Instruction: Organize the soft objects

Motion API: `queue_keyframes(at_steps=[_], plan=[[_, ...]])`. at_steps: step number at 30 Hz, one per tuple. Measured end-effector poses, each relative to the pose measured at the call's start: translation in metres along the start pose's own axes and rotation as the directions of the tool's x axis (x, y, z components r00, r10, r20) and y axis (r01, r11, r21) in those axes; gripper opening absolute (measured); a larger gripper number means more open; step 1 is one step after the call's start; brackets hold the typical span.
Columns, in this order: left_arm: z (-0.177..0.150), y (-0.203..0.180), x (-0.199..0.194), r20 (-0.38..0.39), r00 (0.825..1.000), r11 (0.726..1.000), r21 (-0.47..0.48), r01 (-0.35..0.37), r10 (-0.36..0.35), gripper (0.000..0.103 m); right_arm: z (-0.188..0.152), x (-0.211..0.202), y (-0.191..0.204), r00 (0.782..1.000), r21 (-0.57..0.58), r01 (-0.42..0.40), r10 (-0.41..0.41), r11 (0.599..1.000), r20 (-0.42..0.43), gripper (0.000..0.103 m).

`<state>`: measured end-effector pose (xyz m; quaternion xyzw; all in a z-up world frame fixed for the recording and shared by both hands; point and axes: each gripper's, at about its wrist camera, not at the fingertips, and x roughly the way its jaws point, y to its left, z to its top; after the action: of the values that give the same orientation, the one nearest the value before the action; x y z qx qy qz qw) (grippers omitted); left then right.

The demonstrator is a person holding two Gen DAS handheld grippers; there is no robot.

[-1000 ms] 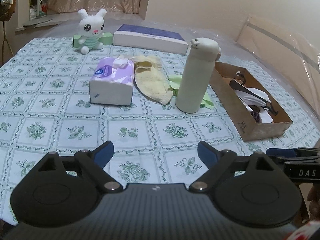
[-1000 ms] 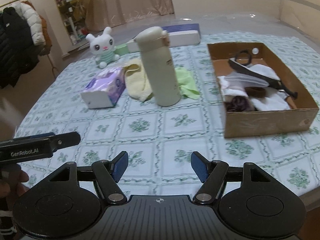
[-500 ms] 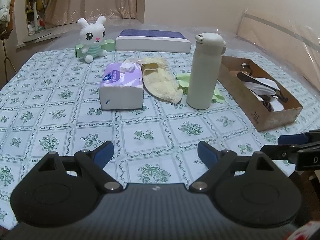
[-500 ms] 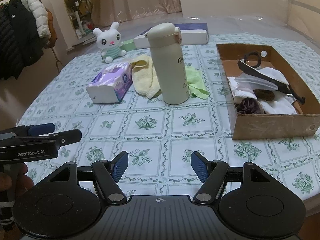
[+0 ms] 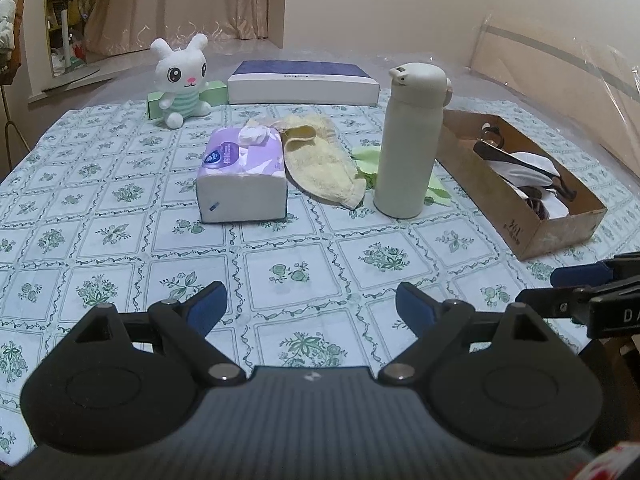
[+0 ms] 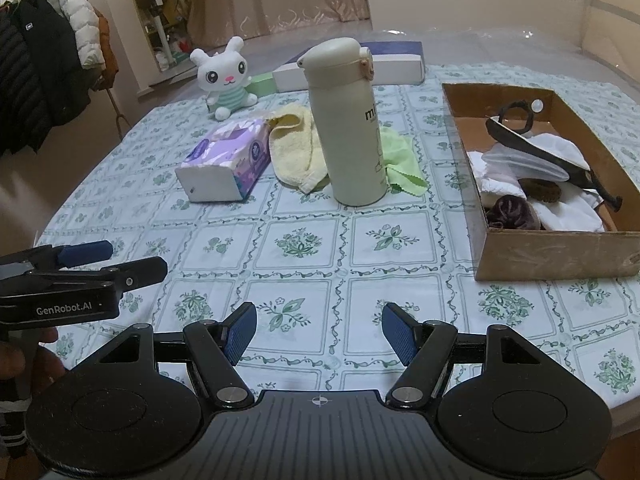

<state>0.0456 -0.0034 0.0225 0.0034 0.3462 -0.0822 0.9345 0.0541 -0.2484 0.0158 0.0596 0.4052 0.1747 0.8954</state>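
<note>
Claws hovering low over patterned worktop [image 5: 280, 240], left claw [image 5: 311, 304] spread and empty; right claw [image 6: 319, 334] spread and empty; yellow towel [image 5: 320, 160] between tissue pack [image 5: 244, 176] and bottle [image 5: 410, 144]

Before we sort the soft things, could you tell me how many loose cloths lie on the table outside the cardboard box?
2: a yellow towel between the tissue pack and the bottle, and a green cloth partly behind the bottle. More may be hidden there.

White plush bunny [image 5: 179, 80] sat upright at far left of table [image 5: 120, 216]. Yellow towel [image 5: 320, 160] lay crumpled mid-table, right of it, touching it, green cloth [image 6: 402, 160] lay flat. Cardboard box [image 6: 556, 252] at right held white and dark soft items.
</note>
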Motion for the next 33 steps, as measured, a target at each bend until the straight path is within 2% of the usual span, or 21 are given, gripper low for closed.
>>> queue_keyframes(at_steps=[13, 18, 23, 29, 33], plan=[[0.004, 0.006, 0.013, -0.052, 0.998, 0.999, 0.034, 0.033, -0.031, 0.09, 0.001, 0.01, 0.001, 1.0, -0.048, -0.019, 0.019, 0.999, -0.002, 0.07], [0.01, 0.008, 0.02, -0.069, 0.995, 0.994, 0.077, 0.071, -0.066, 0.09, 0.002, 0.015, -0.003, 1.0, -0.086, -0.023, 0.023, 0.996, -0.002, 0.077], [0.023, 0.011, 0.029, -0.072, 0.993, 0.985, 0.142, 0.101, -0.091, 0.09, 0.011, 0.017, -0.009, 1.0, -0.17, -0.023, 0.026, 0.985, 0.014, 0.078], [0.038, 0.012, 0.04, -0.069, 0.991, 0.948, 0.292, 0.13, -0.115, 0.09, 0.028, 0.025, -0.023, 1.0, -0.344, -0.014, 0.022, 0.939, 0.019, 0.079], [0.047, 0.013, 0.05, -0.087, 0.986, 0.894, 0.418, 0.164, -0.141, 0.09, 0.039, 0.031, -0.037, 1.0, -0.467, -0.024, 0.025, 0.884, -0.003, 0.079]])
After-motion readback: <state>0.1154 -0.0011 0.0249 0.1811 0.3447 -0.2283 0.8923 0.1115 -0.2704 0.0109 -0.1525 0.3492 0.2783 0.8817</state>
